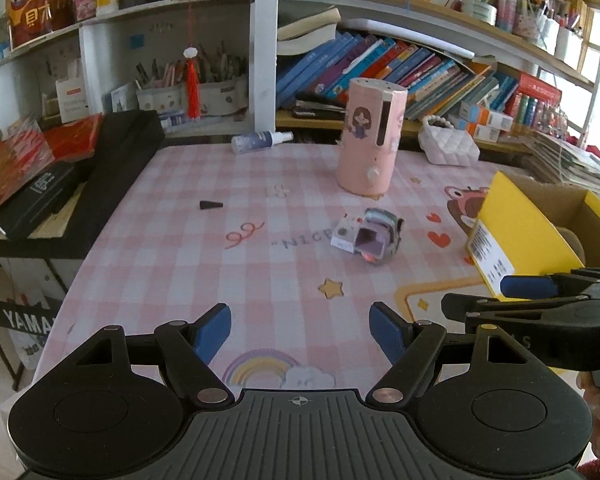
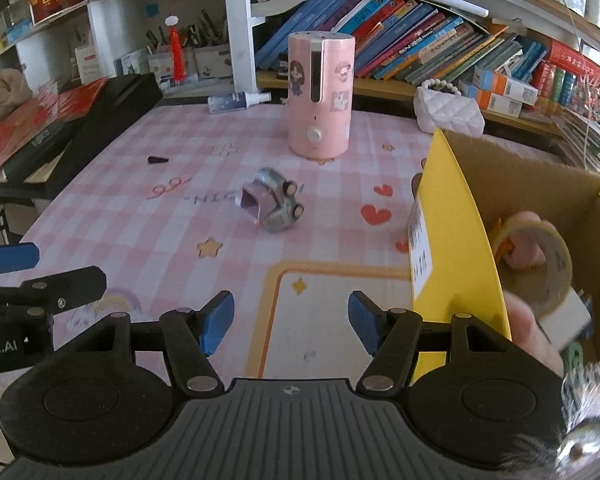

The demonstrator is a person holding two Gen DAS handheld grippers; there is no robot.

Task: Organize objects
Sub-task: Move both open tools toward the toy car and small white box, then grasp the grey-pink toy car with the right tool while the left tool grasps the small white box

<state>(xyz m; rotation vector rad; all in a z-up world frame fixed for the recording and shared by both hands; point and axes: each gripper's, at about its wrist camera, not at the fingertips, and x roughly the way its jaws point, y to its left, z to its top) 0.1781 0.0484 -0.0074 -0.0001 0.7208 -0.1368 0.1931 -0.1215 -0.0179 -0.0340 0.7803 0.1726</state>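
Observation:
A small toy car (image 1: 370, 238) (image 2: 274, 200) lies on its side in the middle of the pink checked tablecloth (image 1: 220, 248) (image 2: 140, 220). A tall pink cylinder (image 1: 370, 138) (image 2: 320, 96) with a cartoon girl stands behind it. A tiny black cone (image 1: 211, 205) (image 2: 157, 159) lies to the left. At the right stands an open yellow cardboard box (image 1: 516, 232) (image 2: 452, 216) with a tape roll (image 2: 540, 264) and other items inside. My left gripper (image 1: 300, 334) is open and empty, short of the car. My right gripper (image 2: 291, 322) is open and empty beside the box.
A spray bottle (image 1: 260, 141) (image 2: 236, 101) lies at the table's far edge and a white quilted bag (image 1: 448, 146) (image 2: 448, 114) sits at the back right. Black cases and red books (image 1: 60, 176) are stacked on the left. Shelves of books (image 1: 400, 68) run behind.

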